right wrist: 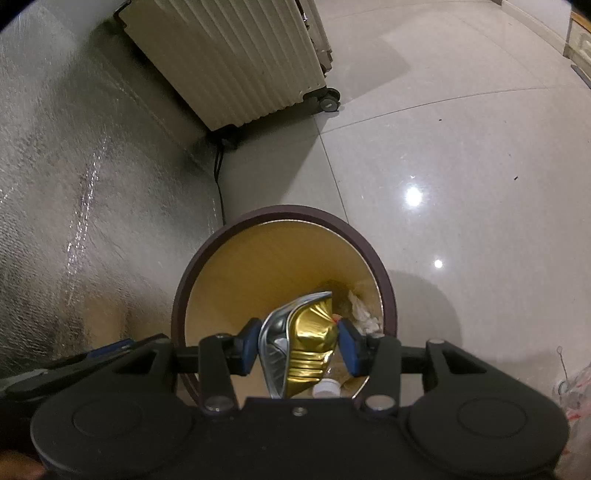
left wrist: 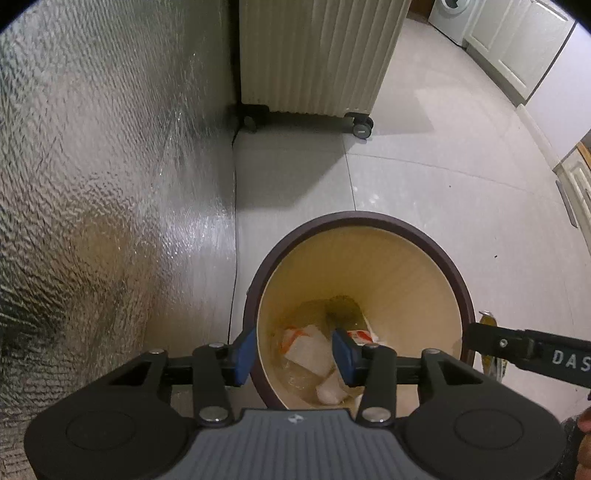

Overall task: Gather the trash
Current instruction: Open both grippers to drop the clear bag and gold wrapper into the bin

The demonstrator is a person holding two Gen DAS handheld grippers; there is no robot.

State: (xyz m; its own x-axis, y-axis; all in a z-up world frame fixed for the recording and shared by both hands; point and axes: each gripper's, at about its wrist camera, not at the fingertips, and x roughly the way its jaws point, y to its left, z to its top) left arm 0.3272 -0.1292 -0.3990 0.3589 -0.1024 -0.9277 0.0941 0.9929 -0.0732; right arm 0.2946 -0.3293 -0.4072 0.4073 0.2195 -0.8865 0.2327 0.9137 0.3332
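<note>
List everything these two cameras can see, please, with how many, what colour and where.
bin: one, dark rim, tan inside, on the floor below both grippers
gold wrapper: one, gold and silver, crumpled, over the bin
trash in the bin: several pieces, white and orange-red, at the bottom
suitcase: one, cream, ribbed, on black wheels, beyond the bin
foil sheet: one, silvery, left of the bin
cable: one, black, along the foil's edge
washing machine: one, white, far right corner
cabinets: white, along the right wall
left gripper: one, black, blue pads, open, empty
right gripper: one, black, blue pads, shut on the gold wrapper
</note>
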